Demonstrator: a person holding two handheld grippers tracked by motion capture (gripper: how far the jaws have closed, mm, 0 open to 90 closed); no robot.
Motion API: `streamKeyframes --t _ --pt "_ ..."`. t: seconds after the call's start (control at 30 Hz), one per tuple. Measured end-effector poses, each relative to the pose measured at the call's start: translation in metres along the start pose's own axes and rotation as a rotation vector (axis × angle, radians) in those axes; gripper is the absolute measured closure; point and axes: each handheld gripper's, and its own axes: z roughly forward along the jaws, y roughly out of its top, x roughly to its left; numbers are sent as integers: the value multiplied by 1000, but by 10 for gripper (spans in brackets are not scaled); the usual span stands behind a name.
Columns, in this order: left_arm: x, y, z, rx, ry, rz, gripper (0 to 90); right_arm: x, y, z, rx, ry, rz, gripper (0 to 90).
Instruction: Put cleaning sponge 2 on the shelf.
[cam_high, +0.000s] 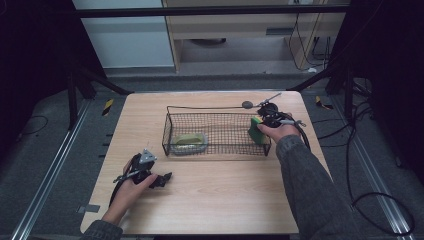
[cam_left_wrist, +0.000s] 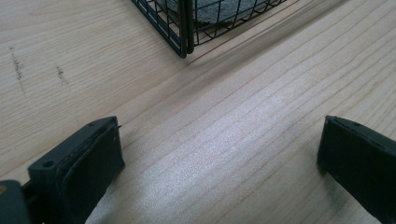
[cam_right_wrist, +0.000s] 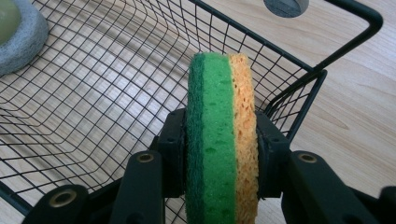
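Note:
My right gripper (cam_right_wrist: 219, 154) is shut on a green and yellow sponge (cam_right_wrist: 223, 130), held on edge over the right end of a black wire basket (cam_high: 215, 112). In the high view the sponge (cam_high: 257, 130) sits at the basket's right wall, under the right hand. A grey dish with a green bar of soap (cam_high: 189, 142) lies in the basket's left end, and its grey rim (cam_right_wrist: 21, 39) shows in the right gripper view. My left gripper (cam_left_wrist: 219, 154) rests low over the bare table, jaws wide open with nothing between them; it lies near the front left (cam_high: 162, 180).
The basket's corner (cam_left_wrist: 185, 44) stands just ahead of the left gripper. A small grey disc (cam_high: 247, 104) lies on the wooden table (cam_high: 215, 200) behind the basket's right end. Cables trail off the table's right side.

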Motion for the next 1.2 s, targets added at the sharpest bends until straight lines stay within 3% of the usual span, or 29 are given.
streamKeyframes --t 0.43,0.73,1.2 --pt "0 0 0 0 0 0 0 4 1 -7 -4 8 -2 551" --pt "0 0 0 0 0 1 0 9 0 -20 -17 36 -3 625" --pt "0 0 0 2 -1 3 0 39 18 -6 4 70 -48 588"
